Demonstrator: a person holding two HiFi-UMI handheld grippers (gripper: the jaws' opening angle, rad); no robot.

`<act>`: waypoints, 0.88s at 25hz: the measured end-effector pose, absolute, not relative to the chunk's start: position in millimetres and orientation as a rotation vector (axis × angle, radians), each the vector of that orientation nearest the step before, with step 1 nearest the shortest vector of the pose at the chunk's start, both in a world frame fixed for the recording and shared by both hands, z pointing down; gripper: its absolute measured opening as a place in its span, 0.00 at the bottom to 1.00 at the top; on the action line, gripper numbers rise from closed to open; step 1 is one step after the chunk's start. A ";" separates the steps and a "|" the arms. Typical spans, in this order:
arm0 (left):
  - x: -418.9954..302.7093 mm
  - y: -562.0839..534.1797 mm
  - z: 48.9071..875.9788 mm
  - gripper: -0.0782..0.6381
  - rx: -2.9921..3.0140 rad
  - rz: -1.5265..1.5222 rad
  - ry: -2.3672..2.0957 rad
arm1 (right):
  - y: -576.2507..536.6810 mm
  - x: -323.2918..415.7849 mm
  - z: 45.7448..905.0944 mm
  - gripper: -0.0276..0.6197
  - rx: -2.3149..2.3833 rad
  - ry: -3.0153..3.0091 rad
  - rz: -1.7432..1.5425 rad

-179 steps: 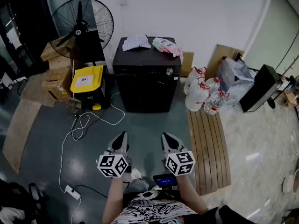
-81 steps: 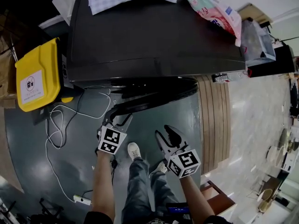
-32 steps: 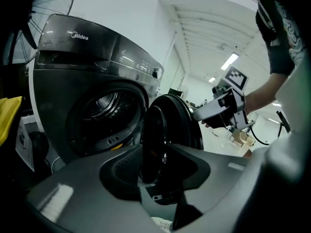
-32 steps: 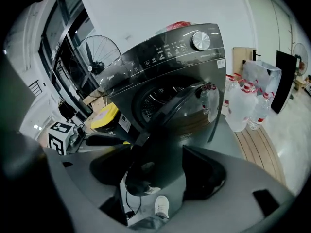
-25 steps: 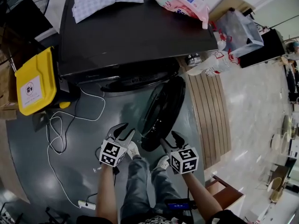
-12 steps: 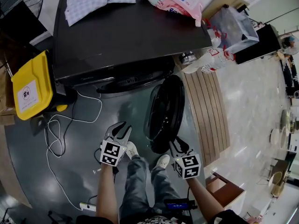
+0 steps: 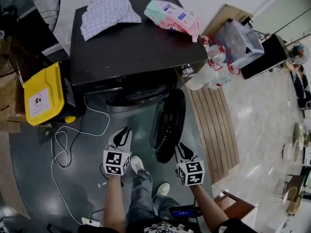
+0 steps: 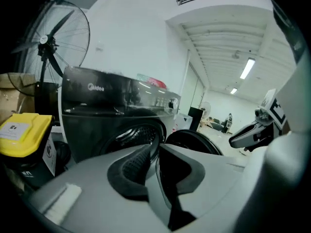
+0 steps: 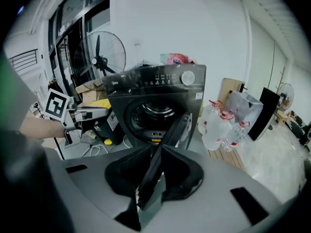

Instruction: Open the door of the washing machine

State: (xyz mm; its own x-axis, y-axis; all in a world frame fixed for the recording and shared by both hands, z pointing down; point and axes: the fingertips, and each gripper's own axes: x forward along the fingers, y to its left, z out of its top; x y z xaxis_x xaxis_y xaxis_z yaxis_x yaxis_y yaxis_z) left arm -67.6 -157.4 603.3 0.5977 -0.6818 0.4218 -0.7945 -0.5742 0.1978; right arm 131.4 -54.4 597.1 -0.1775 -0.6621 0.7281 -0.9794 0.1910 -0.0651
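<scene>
Standing on the grey floor (image 7: pixel 29 169), the black washing machine (image 7: pixel 136 47) has its round door (image 7: pixel 167 123) wide open, angled out toward the person on the side nearer the water bottles (image 7: pixel 214 67). Both gripper views show the open drum mouth. The right gripper (image 7: pixel 178 148) sits at the door's free edge. In the right gripper view the dark rim runs straight into the narrow gap between its jaws, which press on it from both sides. The left gripper (image 7: pixel 122 132) hangs left of the door, apart from it, over bare floor, with its jaws together and nothing between them. A checked cloth (image 7: pixel 109 13) lies at the back left corner of the machine's top, and a pink-and-green packet (image 7: pixel 172 16) at the back right corner. A yellow bin (image 7: pixel 43 93) stands just beside the machine's left side.
</scene>
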 end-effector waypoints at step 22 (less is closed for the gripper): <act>-14.4 91.0 315.5 0.11 2.403 0.108 -1.530 | 124.9 141.6 309.4 0.05 1.673 -2.499 0.399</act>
